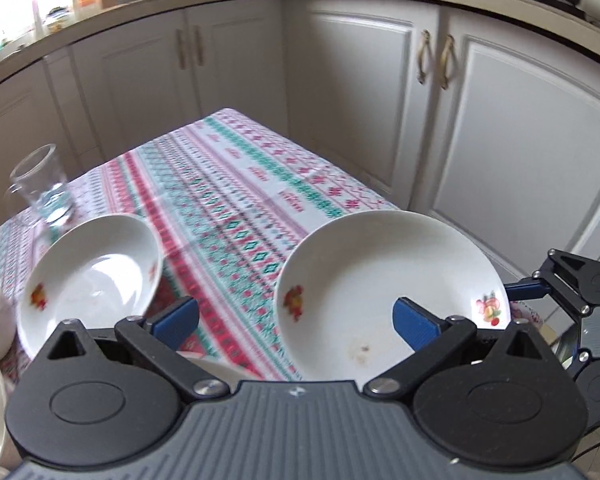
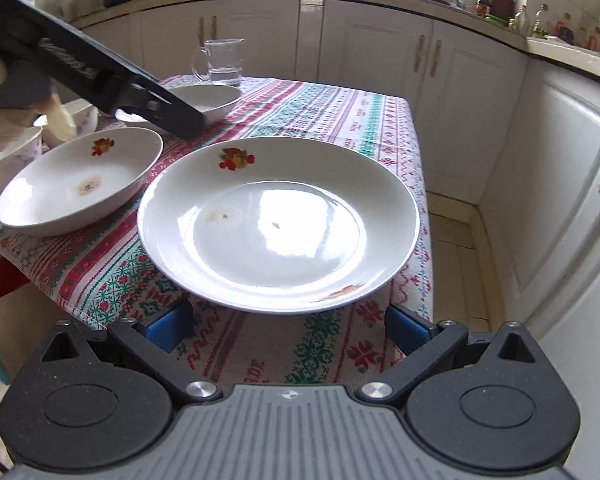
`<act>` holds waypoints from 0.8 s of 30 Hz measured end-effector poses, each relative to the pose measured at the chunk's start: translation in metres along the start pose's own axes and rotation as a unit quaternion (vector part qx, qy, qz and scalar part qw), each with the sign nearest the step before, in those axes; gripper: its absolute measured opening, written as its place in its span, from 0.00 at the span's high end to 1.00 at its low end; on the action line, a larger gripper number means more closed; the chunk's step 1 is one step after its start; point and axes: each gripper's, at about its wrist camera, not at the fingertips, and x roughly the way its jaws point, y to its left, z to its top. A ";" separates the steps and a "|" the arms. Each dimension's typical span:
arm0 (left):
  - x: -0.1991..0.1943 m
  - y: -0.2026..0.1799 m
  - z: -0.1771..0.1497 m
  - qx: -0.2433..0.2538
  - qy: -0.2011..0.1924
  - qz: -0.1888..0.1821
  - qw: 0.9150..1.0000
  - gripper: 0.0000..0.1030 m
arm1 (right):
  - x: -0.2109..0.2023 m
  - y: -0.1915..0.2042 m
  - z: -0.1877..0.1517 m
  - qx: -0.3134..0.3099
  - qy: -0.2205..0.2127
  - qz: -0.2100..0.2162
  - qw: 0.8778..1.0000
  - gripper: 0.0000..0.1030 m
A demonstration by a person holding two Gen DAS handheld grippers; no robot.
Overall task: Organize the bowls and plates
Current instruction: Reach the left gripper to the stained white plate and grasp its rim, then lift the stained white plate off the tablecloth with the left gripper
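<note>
Right now both grippers, left gripper [image 1: 296,322] & right gripper [image 2: 288,330], gape wide w/ nothing held; big plate [image 2: 278,224] overhangs tablecloth [image 2: 340,120] edge, so a clumsy nudge could tip it off.

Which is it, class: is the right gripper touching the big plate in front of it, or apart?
Apart. The right wrist view shows the right gripper open, with patterned tablecloth visible between its blue pads and the plate rim.
</note>
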 end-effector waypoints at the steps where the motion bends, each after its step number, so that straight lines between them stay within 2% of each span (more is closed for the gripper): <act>1: 0.005 -0.001 0.002 0.006 0.004 -0.003 1.000 0.01 | 0.001 -0.002 0.000 0.001 -0.001 0.007 1.000 0.00; 10: 0.052 0.001 0.019 0.021 0.059 -0.058 0.996 0.04 | 0.004 -0.010 -0.009 -0.026 -0.047 0.044 0.998 0.00; 11: 0.056 0.000 0.020 0.026 0.064 -0.063 0.996 0.06 | 0.004 -0.011 -0.009 -0.029 -0.050 0.047 0.997 0.00; 13: 0.064 -0.001 0.022 0.033 0.076 -0.072 0.994 0.18 | 0.005 -0.013 -0.009 -0.034 -0.055 0.054 0.996 0.00; 20: 0.085 0.004 0.027 0.021 0.115 -0.102 0.988 0.30 | 0.009 -0.020 -0.007 -0.043 -0.061 0.065 0.995 0.00; 24: 0.089 0.006 0.027 0.017 0.122 -0.111 0.986 0.34 | 0.010 -0.021 -0.005 -0.046 -0.058 0.066 0.995 0.00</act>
